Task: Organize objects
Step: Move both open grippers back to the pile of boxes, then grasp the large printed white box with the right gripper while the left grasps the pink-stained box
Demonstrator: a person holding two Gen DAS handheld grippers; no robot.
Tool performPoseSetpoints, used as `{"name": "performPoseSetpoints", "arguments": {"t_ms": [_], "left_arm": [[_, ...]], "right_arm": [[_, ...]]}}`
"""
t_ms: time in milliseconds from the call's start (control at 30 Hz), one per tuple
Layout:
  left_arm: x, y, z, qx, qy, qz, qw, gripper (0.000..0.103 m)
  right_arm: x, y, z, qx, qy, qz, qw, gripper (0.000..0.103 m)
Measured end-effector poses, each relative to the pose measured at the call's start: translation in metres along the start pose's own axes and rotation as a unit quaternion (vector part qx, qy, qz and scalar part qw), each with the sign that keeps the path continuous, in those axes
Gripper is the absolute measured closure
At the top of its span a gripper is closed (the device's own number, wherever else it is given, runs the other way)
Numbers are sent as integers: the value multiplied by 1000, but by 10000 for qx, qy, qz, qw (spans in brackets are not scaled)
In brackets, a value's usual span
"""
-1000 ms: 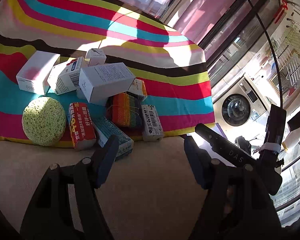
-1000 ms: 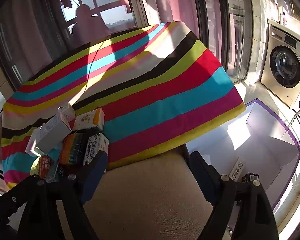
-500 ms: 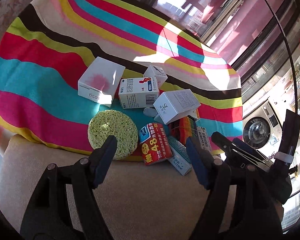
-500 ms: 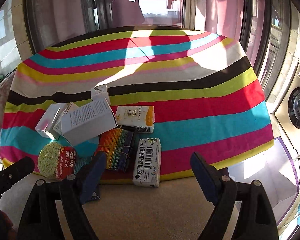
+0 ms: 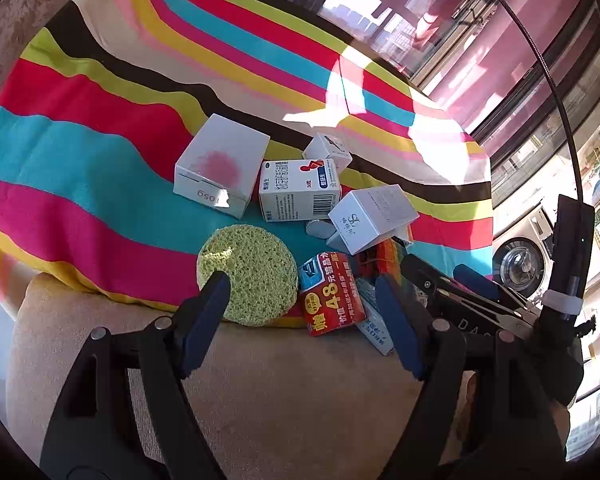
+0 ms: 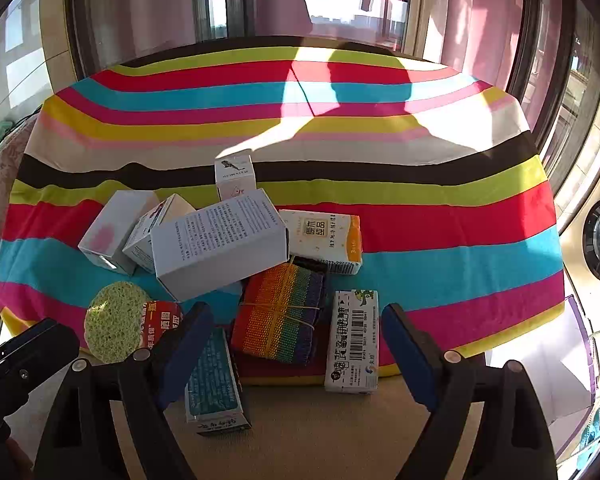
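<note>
A pile of small goods lies on the striped cloth [image 5: 80, 160] near its front edge. It includes a round green sponge [image 5: 246, 276], a red packet [image 5: 330, 300], a pink-spotted white box [image 5: 220, 166] and a blue-and-white medicine box [image 5: 298, 190]. My left gripper [image 5: 300, 300] hovers just short of the sponge and red packet, its jaws opening, and the pads touch nothing. My right gripper [image 6: 296, 328] stands open over the rainbow woven cloth [image 6: 280, 320], between a teal box [image 6: 214, 380] and a barcode box [image 6: 354, 342]. A large white box [image 6: 220, 246] leans on the pile.
A beige cushion edge [image 5: 280, 392] runs under both grippers. An orange-and-white tissue pack [image 6: 324, 240] and a small white box [image 6: 234, 172] lie farther back. A washing machine [image 5: 520, 264] and an open purple-rimmed box [image 6: 540, 360] are to the right, with windows behind.
Both views have swung left, away from the washing machine and floor box, onto the pile. The right gripper rolled to level. The left jaws have widened slightly.
</note>
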State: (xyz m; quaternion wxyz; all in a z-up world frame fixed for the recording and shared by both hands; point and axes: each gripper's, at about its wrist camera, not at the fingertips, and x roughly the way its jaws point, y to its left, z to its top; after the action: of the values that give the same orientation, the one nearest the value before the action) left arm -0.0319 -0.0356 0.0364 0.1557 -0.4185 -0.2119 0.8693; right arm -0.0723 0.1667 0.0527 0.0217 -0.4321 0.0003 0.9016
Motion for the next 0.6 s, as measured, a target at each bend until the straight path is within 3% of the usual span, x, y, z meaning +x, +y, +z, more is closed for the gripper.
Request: {"name": "performPoseSetpoints", "arguments": {"t_ms": [267, 600], "left_arm": [[2, 1, 0, -13, 46, -7, 10000, 24], [-1, 9, 8, 64, -101, 178, 9998, 21]], "right_arm": [[5, 5, 4, -13, 59, 86, 9999, 14], [2, 8, 11, -400, -159, 766, 9961, 14]]}}
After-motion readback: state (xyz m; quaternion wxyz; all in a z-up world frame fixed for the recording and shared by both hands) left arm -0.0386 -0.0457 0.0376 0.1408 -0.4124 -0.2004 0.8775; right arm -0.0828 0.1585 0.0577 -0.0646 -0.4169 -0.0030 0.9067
